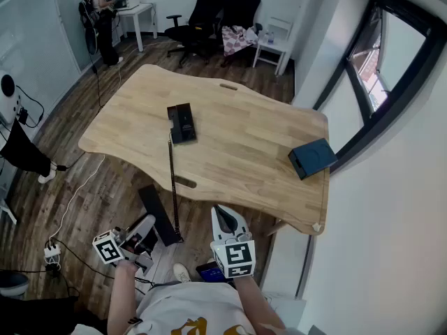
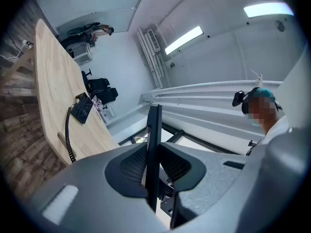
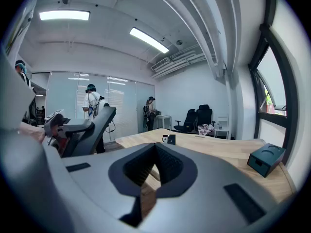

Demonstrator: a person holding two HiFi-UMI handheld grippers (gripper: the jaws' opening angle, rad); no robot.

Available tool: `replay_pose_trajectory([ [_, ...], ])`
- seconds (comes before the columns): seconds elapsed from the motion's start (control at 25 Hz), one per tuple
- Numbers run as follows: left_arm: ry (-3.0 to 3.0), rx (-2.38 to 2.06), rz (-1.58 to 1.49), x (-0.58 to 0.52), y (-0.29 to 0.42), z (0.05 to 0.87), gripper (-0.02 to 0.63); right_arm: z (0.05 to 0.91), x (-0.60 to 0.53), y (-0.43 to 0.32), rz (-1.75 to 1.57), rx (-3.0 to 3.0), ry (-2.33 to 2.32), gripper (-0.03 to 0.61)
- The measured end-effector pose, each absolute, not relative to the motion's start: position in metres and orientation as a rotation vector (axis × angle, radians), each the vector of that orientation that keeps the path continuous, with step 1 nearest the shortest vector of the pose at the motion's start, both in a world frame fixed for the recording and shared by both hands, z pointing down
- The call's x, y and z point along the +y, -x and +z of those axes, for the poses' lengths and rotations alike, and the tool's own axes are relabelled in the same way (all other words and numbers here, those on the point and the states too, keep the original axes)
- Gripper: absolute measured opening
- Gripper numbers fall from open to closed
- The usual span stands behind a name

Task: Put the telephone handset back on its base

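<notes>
Only its own view shows the left gripper (image 2: pixel 153 147) with jaws clamped on the handset (image 2: pixel 154 123). The right gripper (image 3: pixel 155 147) has its jaws together, empty, near the table (image 3: pixel 228 152).

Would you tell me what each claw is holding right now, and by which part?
The left claw clamps the telephone handset across its thin sides, seemingly mid-length; the right claw holds nothing.

1. The telephone base (image 1: pixel 182 123): on the table (image 1: pixel 237 117), left of its middle.
2. The box (image 1: pixel 312 158): on the table's right edge.
3. The handset (image 1: pixel 159 215): off the table, before its near edge.
4. The chairs (image 1: pixel 222 9): behind the table.
</notes>
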State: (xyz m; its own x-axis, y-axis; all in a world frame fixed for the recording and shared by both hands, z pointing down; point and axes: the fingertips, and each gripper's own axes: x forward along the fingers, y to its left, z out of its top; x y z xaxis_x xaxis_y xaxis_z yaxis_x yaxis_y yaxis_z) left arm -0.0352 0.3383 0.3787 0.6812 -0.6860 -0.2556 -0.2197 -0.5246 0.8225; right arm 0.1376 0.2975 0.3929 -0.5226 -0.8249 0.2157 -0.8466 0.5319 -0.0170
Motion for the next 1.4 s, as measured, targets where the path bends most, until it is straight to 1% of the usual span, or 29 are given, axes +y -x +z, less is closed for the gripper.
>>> replay_pose_trajectory([
  [0.64,-2.089,-0.693,-0.71,0.327,0.009,0.375,0.075,0.392,0.291,-0.167,0.235,-2.626,-1.453,0.006],
  [0.96,-2.067,-0.732,-0.733,0.319,0.003,0.372,0.075,0.386,0.28,-0.198,0.238,-2.607,-1.565,0.006],
  [1.2,-2.05,-0.757,-0.742,0.294,0.007,0.383,0.075,0.398,0.258,-0.204,0.268,-2.613,-1.567,0.006],
  [1.4,-2.028,-0.755,-0.739,0.249,0.023,0.394,0.075,0.41,0.22,-0.19,0.294,-2.609,-1.575,0.006],
])
